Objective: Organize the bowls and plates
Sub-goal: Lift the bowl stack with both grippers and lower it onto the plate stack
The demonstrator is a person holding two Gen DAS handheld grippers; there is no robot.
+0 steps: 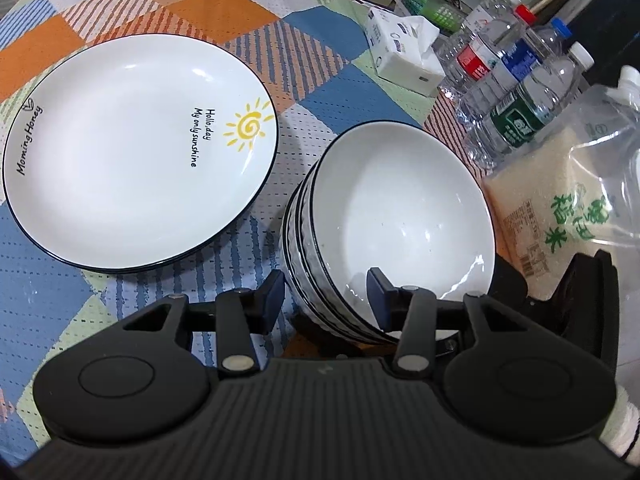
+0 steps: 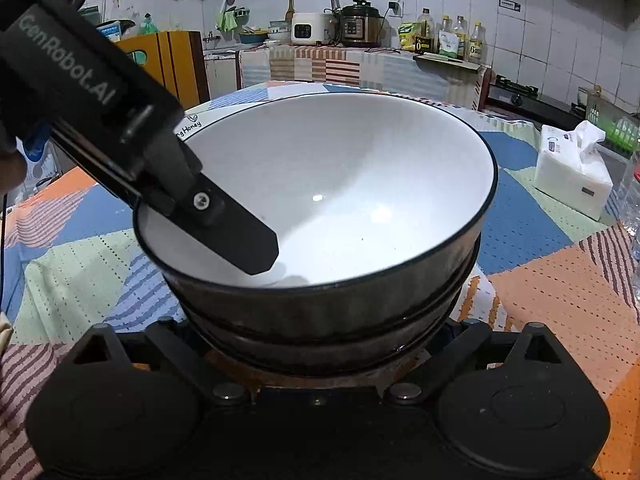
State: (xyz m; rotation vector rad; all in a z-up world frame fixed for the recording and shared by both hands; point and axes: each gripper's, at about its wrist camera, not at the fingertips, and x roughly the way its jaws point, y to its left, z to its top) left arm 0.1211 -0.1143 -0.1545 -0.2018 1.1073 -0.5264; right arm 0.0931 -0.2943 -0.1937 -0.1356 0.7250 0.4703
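Note:
A stack of white bowls [image 1: 396, 216] with dark rims stands on the patchwork tablecloth. My left gripper [image 1: 326, 294] is open, its jaws straddling the near wall of the stack, one finger inside the top bowl, one outside. In the right wrist view that left finger [image 2: 236, 232] reaches into the top bowl [image 2: 340, 200]. My right gripper sits right against the stack's base; its fingertips are hidden under the bowls. A white plate [image 1: 132, 152] with a yellow sun and black lettering lies left of the bowls.
A tissue box [image 1: 404, 52] [image 2: 572, 176], several water bottles [image 1: 516, 84] and a bag of rice [image 1: 560, 200] stand to the right of the bowls. A kitchen counter with cookers and oil bottles [image 2: 360, 28] lies beyond the table.

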